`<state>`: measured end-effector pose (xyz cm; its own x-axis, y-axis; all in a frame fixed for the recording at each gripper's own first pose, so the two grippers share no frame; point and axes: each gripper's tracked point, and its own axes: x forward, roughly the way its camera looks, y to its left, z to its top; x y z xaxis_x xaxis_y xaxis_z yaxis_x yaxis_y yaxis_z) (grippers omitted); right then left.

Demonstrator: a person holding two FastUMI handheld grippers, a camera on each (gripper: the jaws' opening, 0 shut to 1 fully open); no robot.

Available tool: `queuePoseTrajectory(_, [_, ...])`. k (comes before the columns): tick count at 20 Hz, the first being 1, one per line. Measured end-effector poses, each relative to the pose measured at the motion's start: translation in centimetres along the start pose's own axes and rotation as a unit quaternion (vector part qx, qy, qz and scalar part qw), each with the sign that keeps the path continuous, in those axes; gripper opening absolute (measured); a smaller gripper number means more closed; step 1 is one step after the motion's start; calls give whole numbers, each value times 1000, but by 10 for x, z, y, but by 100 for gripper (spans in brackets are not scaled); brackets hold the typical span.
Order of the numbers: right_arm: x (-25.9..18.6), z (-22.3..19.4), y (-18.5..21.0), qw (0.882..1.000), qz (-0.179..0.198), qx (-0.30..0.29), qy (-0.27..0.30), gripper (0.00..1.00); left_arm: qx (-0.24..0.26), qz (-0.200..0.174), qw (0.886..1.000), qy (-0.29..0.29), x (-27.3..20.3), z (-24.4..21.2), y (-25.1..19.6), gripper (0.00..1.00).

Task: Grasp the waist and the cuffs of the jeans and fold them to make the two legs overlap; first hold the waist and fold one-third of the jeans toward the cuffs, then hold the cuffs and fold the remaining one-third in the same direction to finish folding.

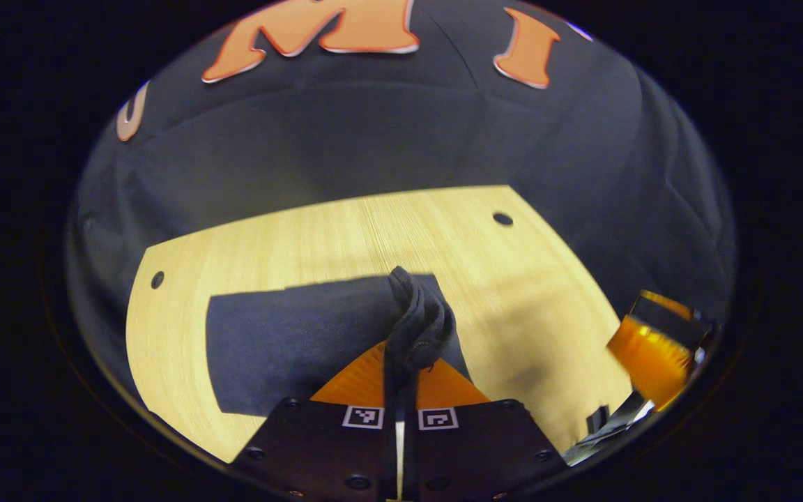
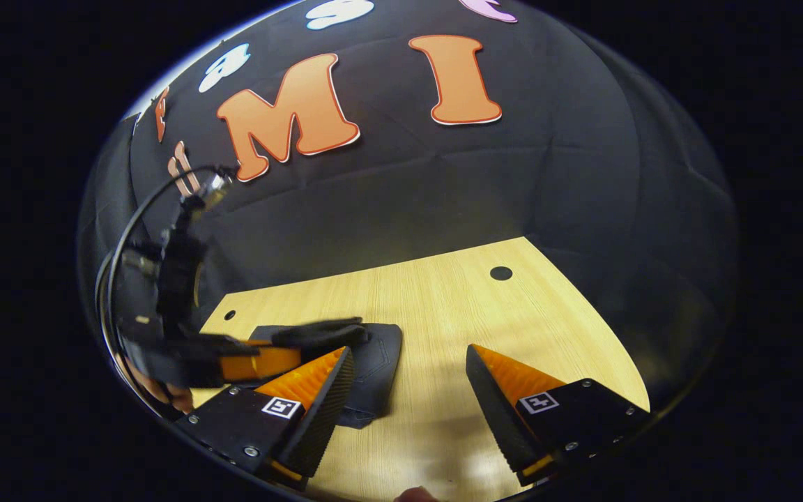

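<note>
The dark jeans (image 1: pixel 290 341) lie folded flat on the light wooden table (image 1: pixel 527 279). My left gripper (image 1: pixel 401 359) is shut on a bunched edge of the jeans (image 1: pixel 419 321), lifted a little above the flat part. In the right gripper view, my right gripper (image 2: pixel 408 362) stands open above the table (image 2: pixel 443 307), nothing between its fingers. The jeans (image 2: pixel 377 362) lie just beyond its left finger. The left gripper (image 2: pixel 255 364) comes in from the left there, pinching the fabric edge (image 2: pixel 318 333). I cannot tell which end of the jeans is held.
The tabletop has small round holes (image 1: pixel 502 219) (image 2: pixel 500 273) near its far corners. The black cloth wall (image 1: pixel 401 139) hangs right behind the table. The right gripper (image 1: pixel 656 355) hovers beyond the table's right side in the left gripper view. A cable (image 2: pixel 129 230) loops above the left gripper.
</note>
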<state>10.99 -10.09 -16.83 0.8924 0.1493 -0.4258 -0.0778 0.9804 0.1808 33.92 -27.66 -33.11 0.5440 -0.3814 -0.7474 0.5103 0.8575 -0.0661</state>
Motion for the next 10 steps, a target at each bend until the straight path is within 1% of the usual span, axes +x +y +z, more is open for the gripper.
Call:
queuePoseTrajectory(1, [1, -1, 0, 1000, -1, -2, 1, 98, 8, -11, 1000, 18, 3, -16, -8, 10])
queuePoseTrajectory(2, [1, -2, 1, 1000, 0, -4, 2, 98, 6, -26, 999, 27, 7, -25, -14, 14])
queuePoseTrajectory(3, [2, -2, 1, 1000, -1, -3, 2, 98, -2, -42, 999, 25, 2, -27, -19, 34])
queuePoseTrajectory(4, [1, -1, 4, 1000, 3, -2, 1, 98, -12, -49, 999, 11, -2, -23, -19, 54])
queuePoseTrajectory(5, [1, 1, 5, 1000, 2, -3, -2, 98, -17, -47, 999, -8, -7, -14, -13, 74])
queuePoseTrajectory(6, [-1, 5, 7, 1000, 3, -6, -10, 98, -16, -32, 999, -34, -17, -4, 0, 94])
queuePoseTrajectory(8, [-6, 20, 14, 999, -1, -21, -38, 98, -15, 3, 996, -87, -39, 19, 32, 95])
queuePoseTrajectory(10, [-13, 39, 24, 996, -2, -39, -79, 98, -21, 36, 989, -145, -74, 40, 58, 97])
